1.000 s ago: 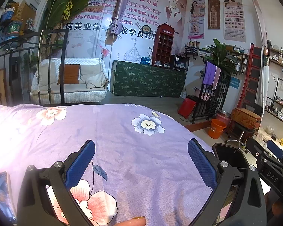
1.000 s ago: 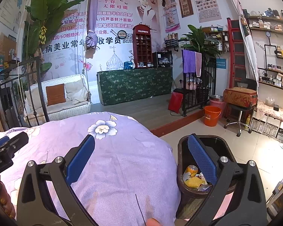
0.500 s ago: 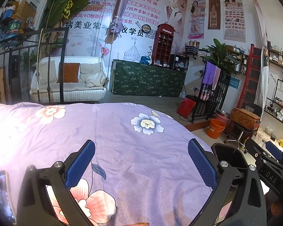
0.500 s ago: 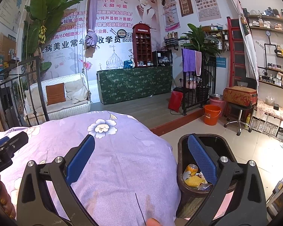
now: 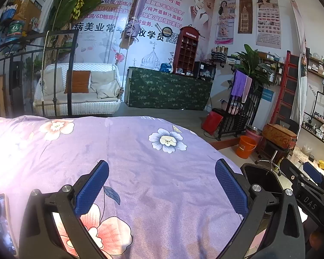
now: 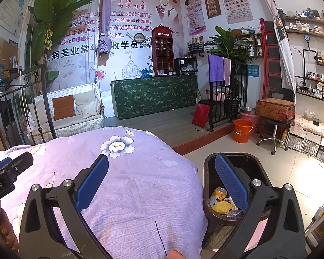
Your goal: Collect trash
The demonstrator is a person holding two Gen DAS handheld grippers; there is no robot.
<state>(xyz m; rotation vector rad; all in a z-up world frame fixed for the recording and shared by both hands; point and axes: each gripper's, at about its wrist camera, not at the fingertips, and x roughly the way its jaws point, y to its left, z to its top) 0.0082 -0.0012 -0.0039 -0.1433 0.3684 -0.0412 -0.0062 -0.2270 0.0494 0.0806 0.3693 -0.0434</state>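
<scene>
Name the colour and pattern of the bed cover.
Light purple bed cover with a flower print; clearest in the left wrist view.

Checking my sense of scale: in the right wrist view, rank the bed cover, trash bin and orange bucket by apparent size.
1. bed cover
2. trash bin
3. orange bucket
The bucket stands farther from the camera, so its true size against the bin is unsure.

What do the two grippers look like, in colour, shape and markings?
Both are alike. The left gripper and the right gripper have black, angular plastic frames with silver screw heads. Their fingers carry long, blue, textured pads. Seen from the left wrist view, the right gripper's body bears white letters "DAS"; the other view shows "Robot.AI" on the left gripper's body. No cables or sleeves are visible.
</scene>
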